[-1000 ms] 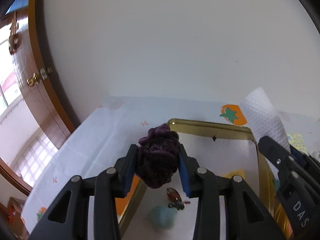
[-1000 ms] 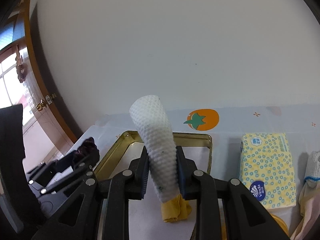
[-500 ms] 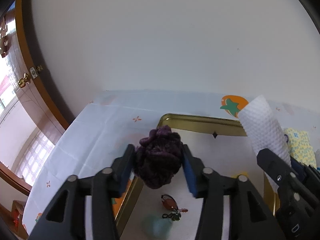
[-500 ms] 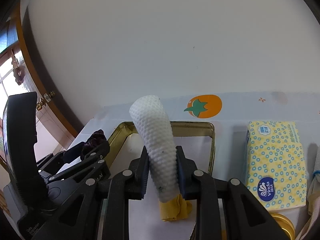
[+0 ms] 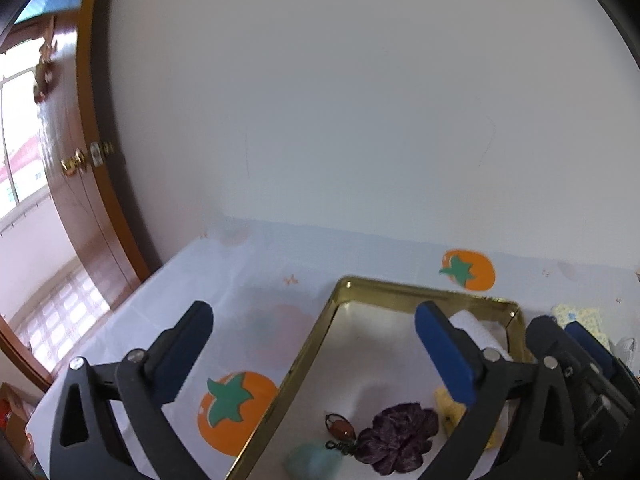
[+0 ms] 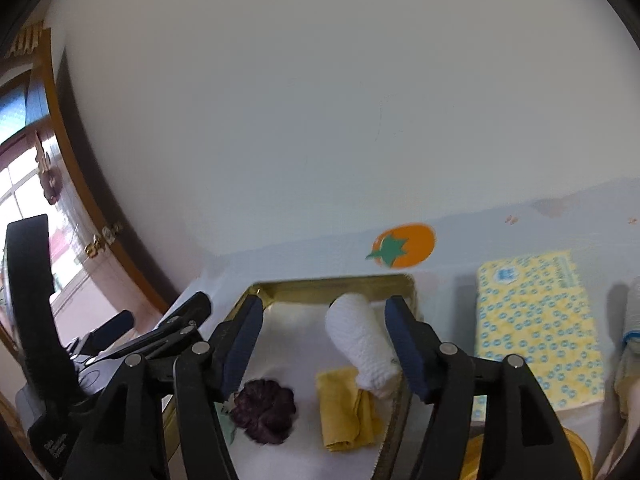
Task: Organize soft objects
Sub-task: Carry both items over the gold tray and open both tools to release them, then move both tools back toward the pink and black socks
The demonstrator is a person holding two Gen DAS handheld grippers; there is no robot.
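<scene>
Two grippers hang over a gold-rimmed metal tray (image 6: 404,280) that stands on a surface covered by a pale cloth printed with orange persimmons (image 5: 236,412), near the surface's back edge along the white wall. The left gripper (image 5: 316,344) has its fingers spread wide and opening, with nothing between them; below it the purple scrunchie (image 5: 400,440) lies on the tray floor near the tray's front edge. Beside the scrunchie lie a small red-brown charm (image 5: 340,430) and a pale teal soft piece (image 5: 316,466), blurred. The right gripper (image 6: 324,336) has its fingers parted and opening; the white textured roll (image 6: 360,340) stands tilted between them, and neither blue pad presses on it. The roll's lower end rests against a folded yellow cloth (image 6: 344,412) on the tray floor, toward the tray's right edge. On the surface just right of the tray lies a yellow-patterned tissue pack (image 6: 536,320). At the left edge stands a brown wooden door (image 5: 80,200).
</scene>
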